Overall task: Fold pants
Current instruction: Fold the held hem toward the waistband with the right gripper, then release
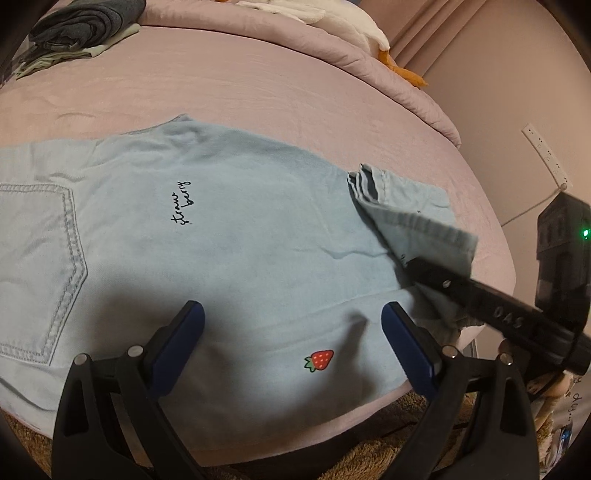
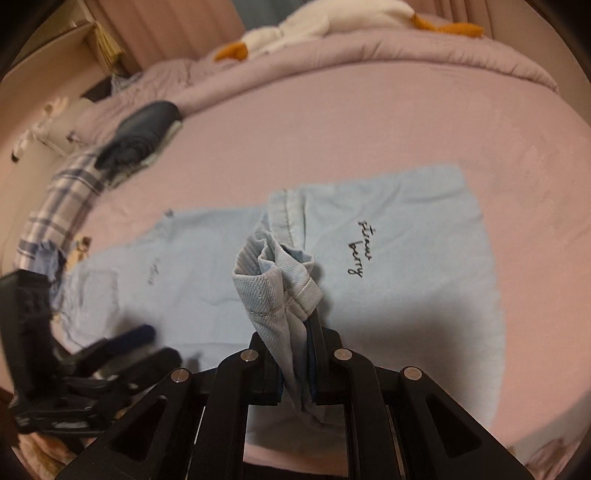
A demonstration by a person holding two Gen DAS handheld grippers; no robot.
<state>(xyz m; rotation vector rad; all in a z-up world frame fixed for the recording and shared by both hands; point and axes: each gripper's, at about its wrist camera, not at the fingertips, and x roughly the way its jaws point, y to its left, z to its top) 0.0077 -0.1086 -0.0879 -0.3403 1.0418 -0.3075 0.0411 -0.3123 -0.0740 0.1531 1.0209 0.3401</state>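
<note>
Light blue denim pants (image 1: 229, 236) lie flat on the pink bed (image 1: 258, 96), with a back pocket (image 1: 40, 266) at left, "straw berry" lettering (image 1: 183, 203) and a strawberry patch (image 1: 319, 360). My left gripper (image 1: 295, 321) hovers open just above the cloth by the near bed edge, with nothing pinched between its blue pads. My right gripper (image 2: 306, 332) is shut on a bunched leg hem (image 2: 277, 284), which is lifted and folded back over the pants (image 2: 406, 258). From the left wrist it enters at right (image 1: 413, 266), holding the hem (image 1: 406, 206).
A pile of folded dark clothes (image 1: 85, 26) (image 2: 144, 133) sits at the far side of the bed. A white plush toy with orange feet (image 2: 295, 29) lies on the duvet. Plaid cloth (image 2: 66, 206) hangs at the left edge. A shaggy rug (image 1: 406, 406) lies below the bed.
</note>
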